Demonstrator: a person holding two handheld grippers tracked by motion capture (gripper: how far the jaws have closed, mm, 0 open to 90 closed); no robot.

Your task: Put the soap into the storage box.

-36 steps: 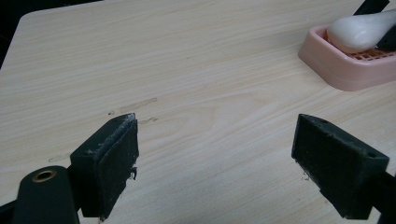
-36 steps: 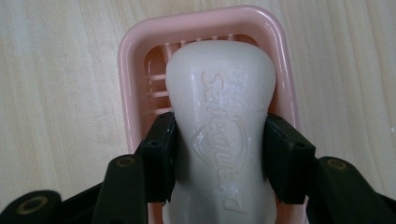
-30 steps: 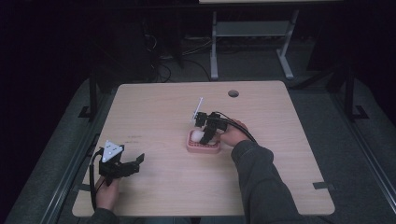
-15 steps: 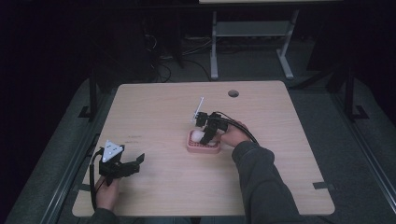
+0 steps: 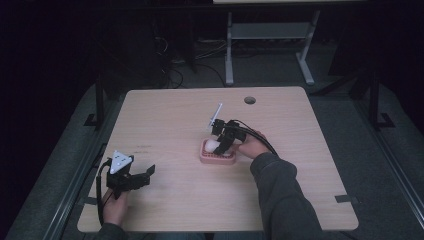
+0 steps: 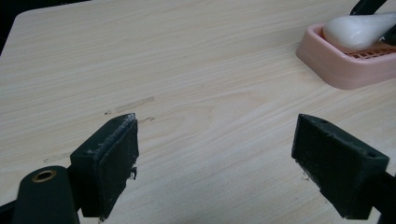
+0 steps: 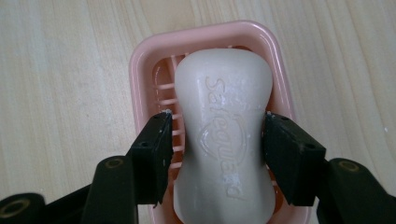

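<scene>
A white bar of soap (image 7: 224, 140) lies in a pink soap dish (image 7: 140, 60) near the middle of the table. My right gripper (image 7: 217, 121) points down over it with one jaw on each side of the soap's waist. Its jaws have just been opening; a thin gap shows at the left pad, so the soap rests in the dish. In the high view the right gripper (image 5: 223, 141) hangs over the soap (image 5: 213, 145) and dish (image 5: 216, 159). My left gripper (image 5: 145, 175) rests near the front left corner, open with nothing between its jaws (image 6: 215, 140). It faces the dish (image 6: 336, 70).
The wooden table (image 5: 300, 175) has a round cable hole (image 5: 249, 100) near its far edge. A faint scuff mark (image 6: 130, 106) lies on the wood ahead of the left gripper. Dark floor and a metal frame (image 5: 230, 50) lie beyond the table.
</scene>
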